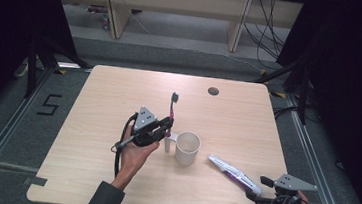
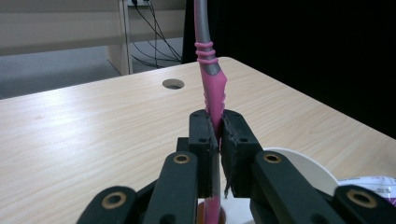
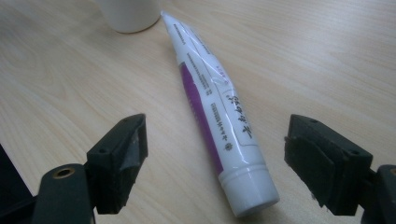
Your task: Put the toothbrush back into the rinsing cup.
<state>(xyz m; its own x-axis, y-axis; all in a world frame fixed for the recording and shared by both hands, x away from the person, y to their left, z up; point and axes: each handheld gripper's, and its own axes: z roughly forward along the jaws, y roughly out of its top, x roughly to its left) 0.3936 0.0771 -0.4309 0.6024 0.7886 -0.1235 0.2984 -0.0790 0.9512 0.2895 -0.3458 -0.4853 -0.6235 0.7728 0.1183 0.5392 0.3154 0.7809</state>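
The left gripper (image 2: 219,128) has its two black fingers (image 2: 204,135) clenched on the pink handle of a toothbrush (image 2: 212,88), pinching it low on the grip. The brush stands nearly upright, its grey neck rising above the fingers and its dark bristle head (image 1: 174,97) at the top in the high view. Holding it upright by the handle probably serves to lower the bottom end into something, and the likely target is the white cup (image 1: 187,148), which stands just to the right of this gripper on the worktop (image 1: 228,116). The cup's rim also curves in at the lower right of the left gripper view. The handle's lower end hangs just beside the cup, not inside it.

The right gripper (image 3: 215,158) rests near the front right corner of the worktop with its fingers (image 3: 121,158) spread wide and released, holding nothing. Between them, lying flat, is a white tube of toothpaste (image 3: 210,112) with a purple stripe, its capped end nearest the gripper and its flat tail pointing toward the cup. The fingers flank the cap end without touching it, seemingly poised to pick the tube up.

A round cable hole (image 1: 213,91) sits near the far edge of the worktop.
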